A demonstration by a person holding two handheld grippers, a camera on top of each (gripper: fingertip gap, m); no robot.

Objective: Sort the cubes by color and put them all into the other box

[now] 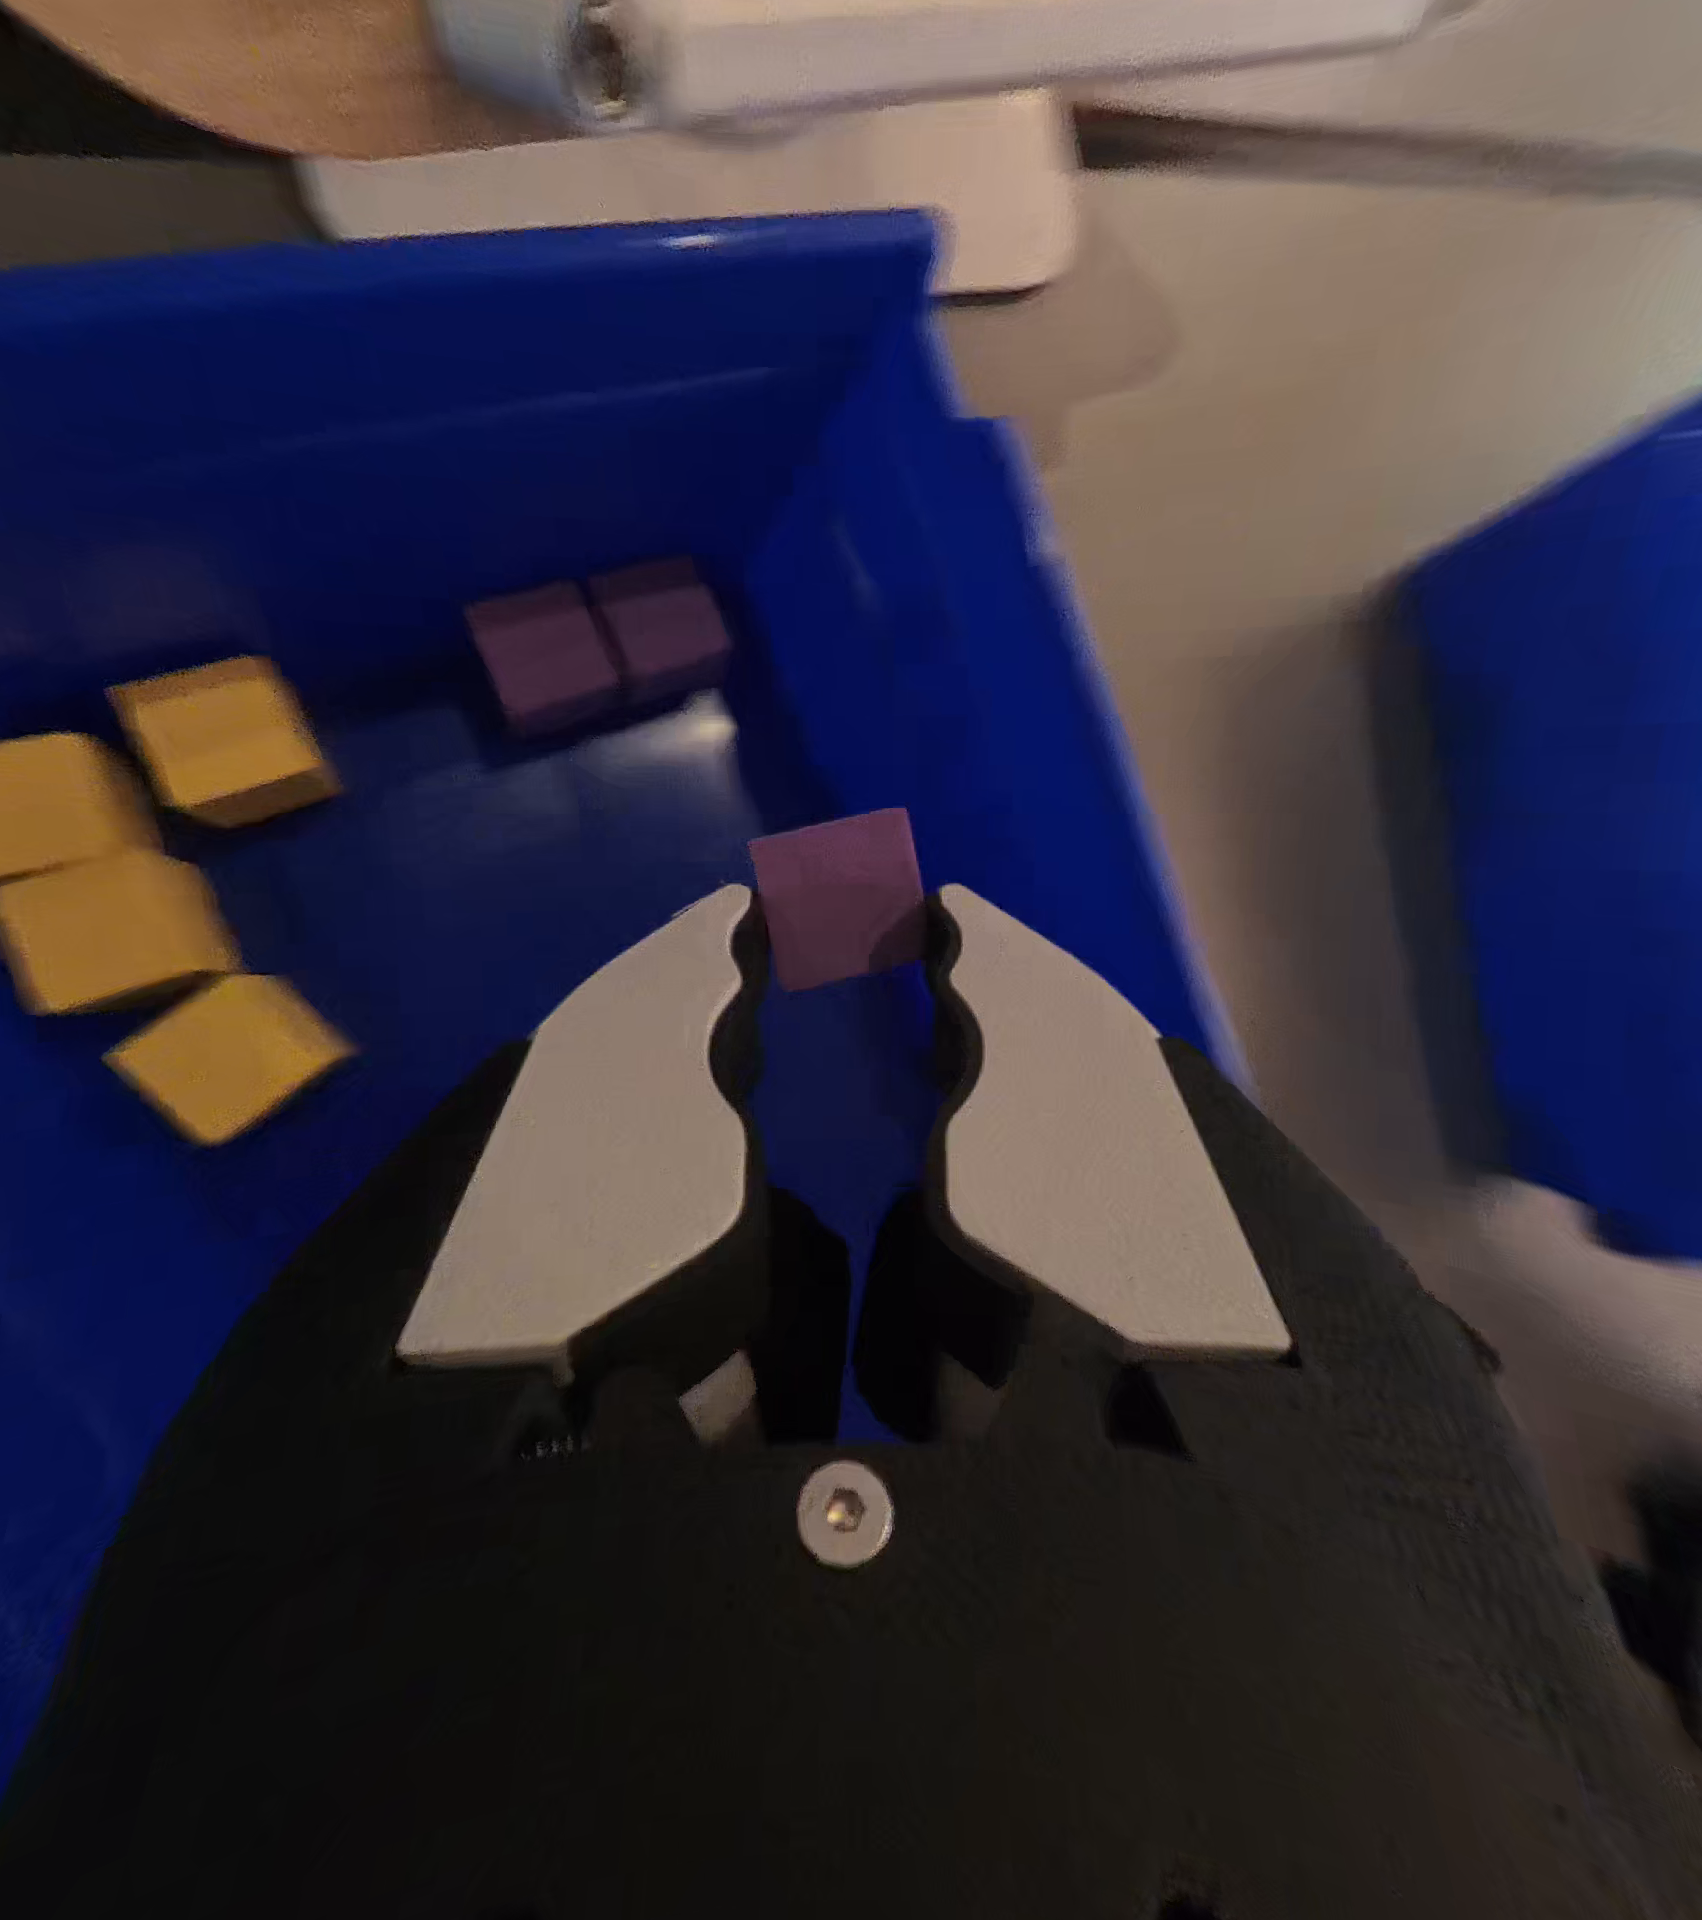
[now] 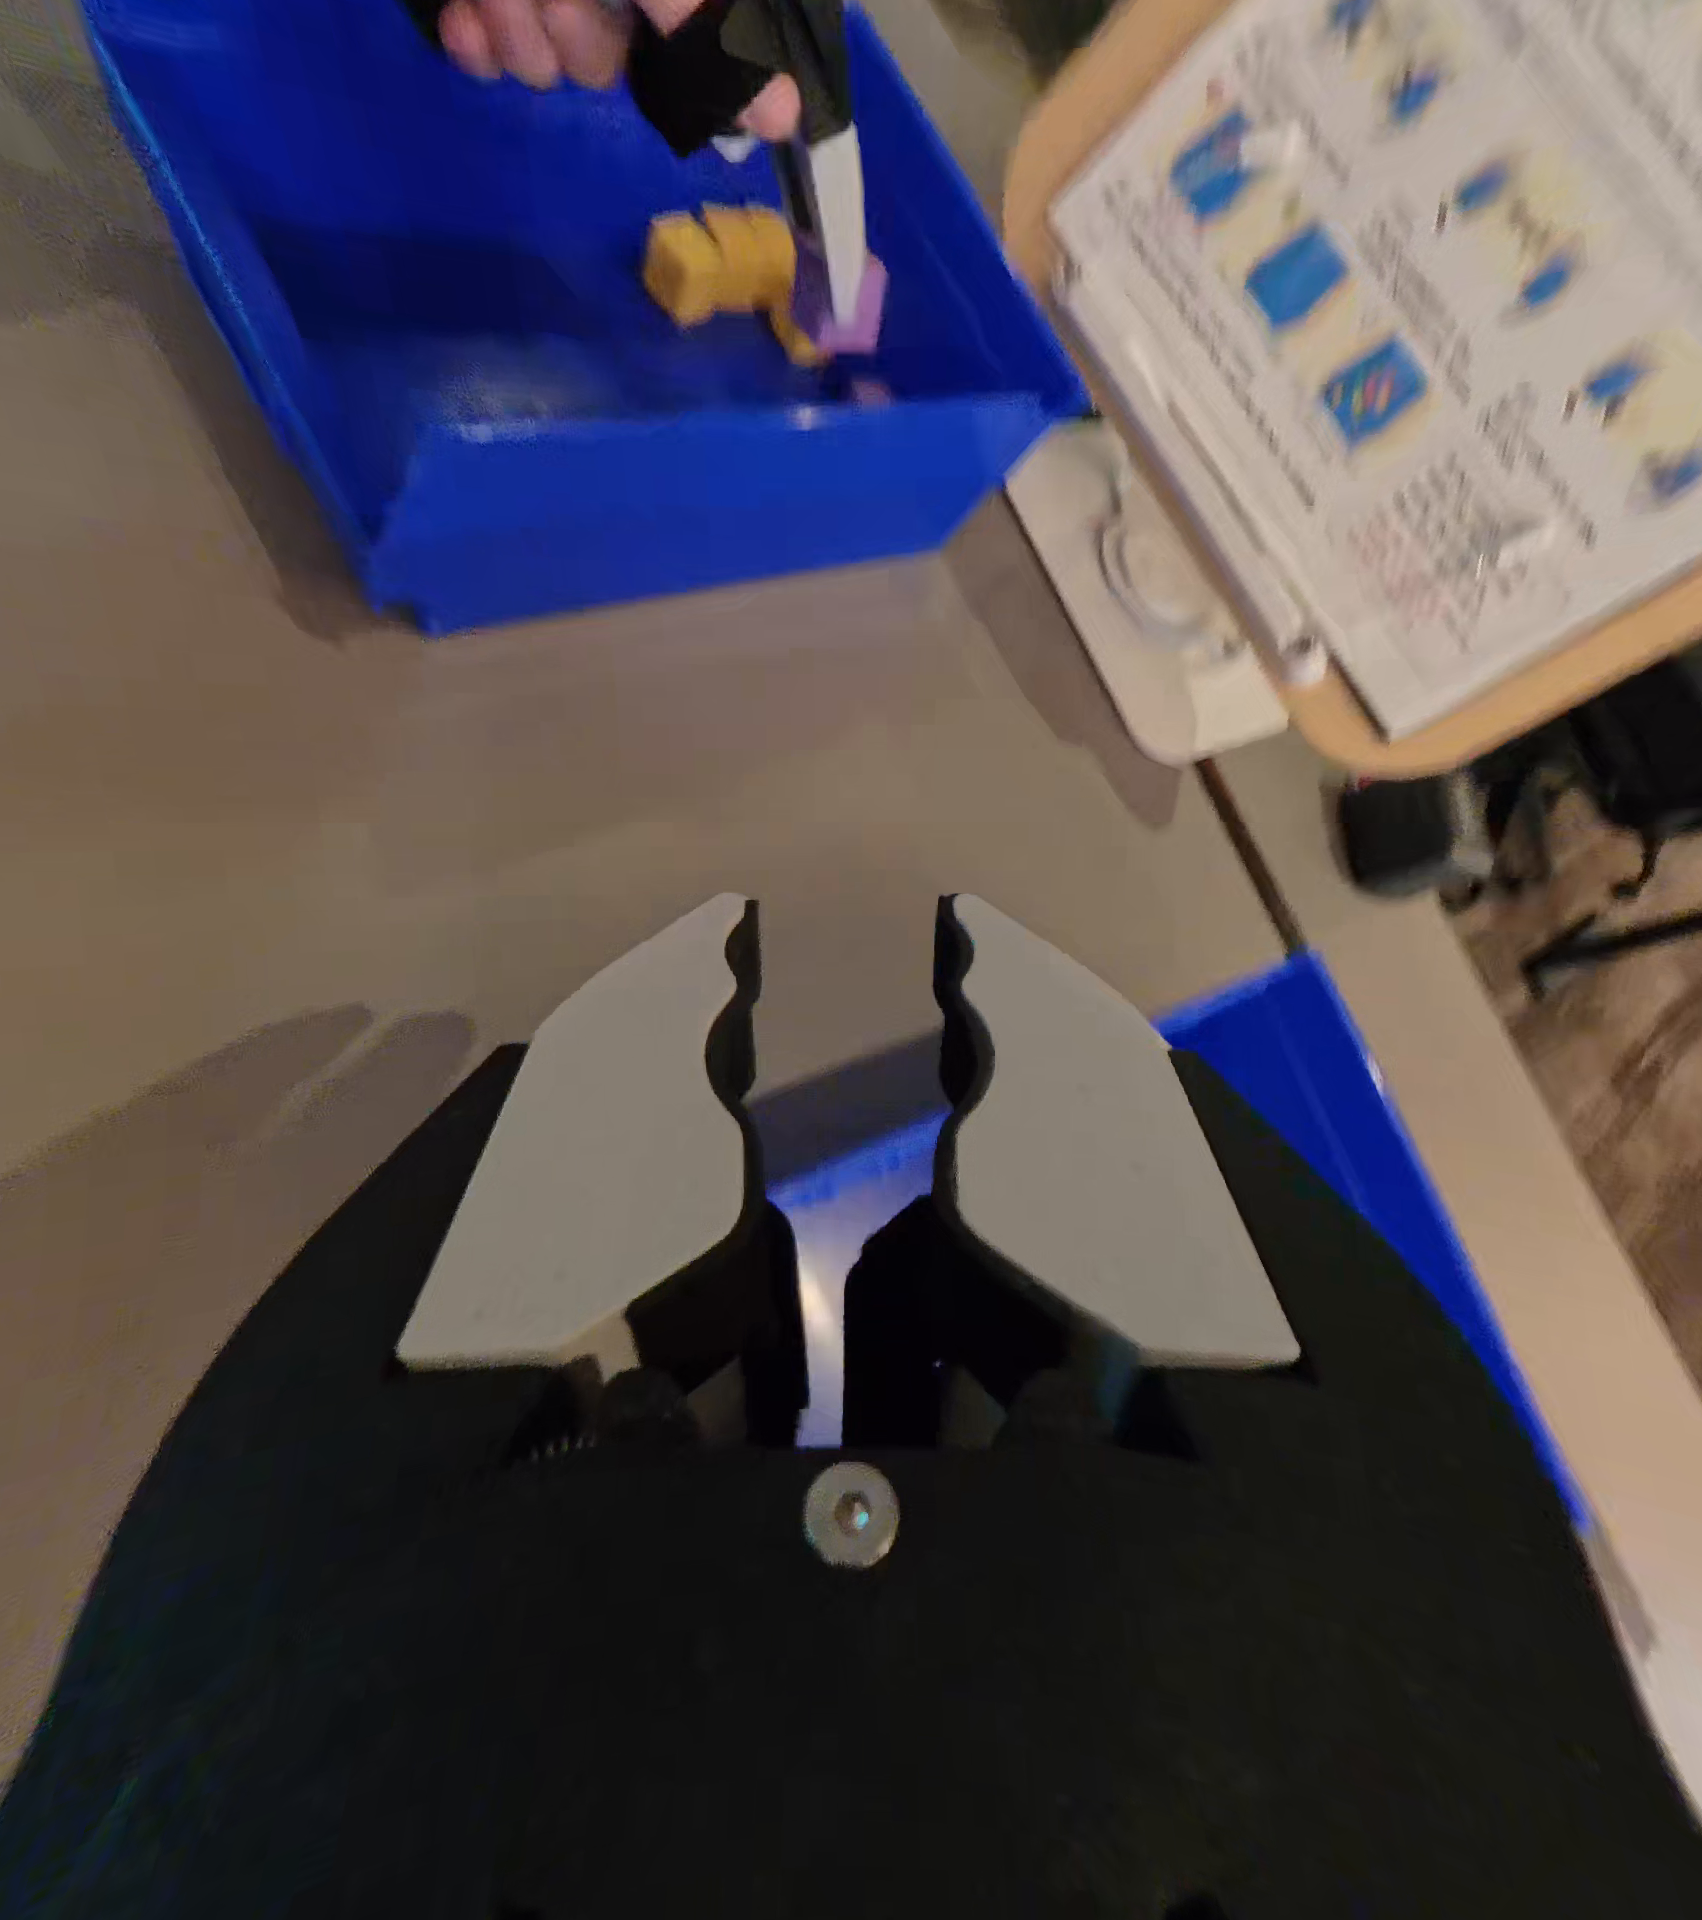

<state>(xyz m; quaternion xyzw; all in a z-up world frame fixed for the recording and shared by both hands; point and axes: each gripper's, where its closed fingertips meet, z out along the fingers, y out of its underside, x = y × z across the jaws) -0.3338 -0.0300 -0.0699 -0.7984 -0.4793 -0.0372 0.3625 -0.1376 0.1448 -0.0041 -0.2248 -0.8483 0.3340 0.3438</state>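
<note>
My left gripper (image 1: 842, 920) is shut on a purple cube (image 1: 839, 894) and holds it inside a blue bin (image 1: 411, 343), near the bin's right wall. Two more purple cubes (image 1: 598, 639) lie side by side at the bin's back. Several yellow cubes (image 1: 114, 883) lie in a cluster at the left. My right gripper (image 2: 845, 935) is open and empty, above the grey table (image 2: 411, 810), with a second blue bin (image 2: 1346, 1122) under and right of it. The right wrist view shows the left gripper (image 2: 842, 260) far off in the first bin (image 2: 681, 499), a hand on it.
A second blue bin (image 1: 1636, 790) stands to the right in the left wrist view. A tilted board with a printed sheet (image 2: 1470, 312) on a white stand (image 2: 1138, 603) sits at the table's right side. The table edge (image 2: 1449, 935) runs down the right, floor beyond.
</note>
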